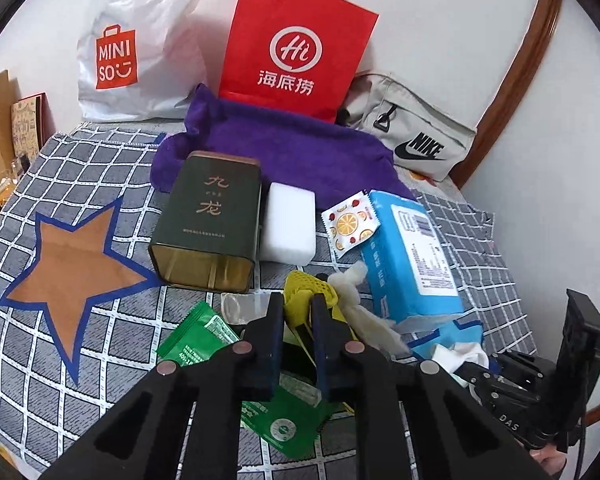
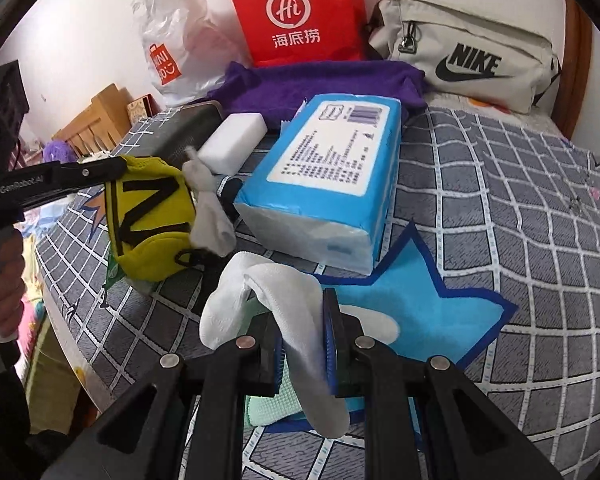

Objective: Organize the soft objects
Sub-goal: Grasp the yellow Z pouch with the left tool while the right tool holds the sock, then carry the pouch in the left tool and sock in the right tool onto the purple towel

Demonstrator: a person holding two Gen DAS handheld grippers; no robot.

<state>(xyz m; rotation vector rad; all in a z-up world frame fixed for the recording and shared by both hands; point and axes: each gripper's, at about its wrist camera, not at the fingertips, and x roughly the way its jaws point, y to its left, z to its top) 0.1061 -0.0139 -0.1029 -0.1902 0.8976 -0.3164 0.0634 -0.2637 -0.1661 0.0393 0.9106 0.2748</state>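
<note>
My left gripper point(image 1: 297, 300) is shut on a yellow mesh face mask point(image 1: 310, 285) with black lines and holds it above the checked cloth; the mask also shows in the right wrist view point(image 2: 152, 216), hanging from the left gripper point(image 2: 120, 166). A crumpled whitish cloth point(image 1: 360, 304) hangs beside the mask. My right gripper point(image 2: 302, 312) is shut on a white sock point(image 2: 288, 312), which droops over a light blue star patch point(image 2: 428, 300). A mint-green cloth point(image 2: 272, 404) lies under the sock.
A blue tissue pack point(image 2: 328, 184), a white sponge block point(image 1: 288, 224), a dark tea tin point(image 1: 208, 220) and green sachets point(image 1: 200, 332) lie on the checked cloth. A purple towel point(image 1: 284, 148), red paper bag point(image 1: 296, 52), Miniso bag point(image 1: 132, 48) and Nike pouch point(image 2: 472, 60) stand behind. An orange star patch point(image 1: 72, 264) lies left.
</note>
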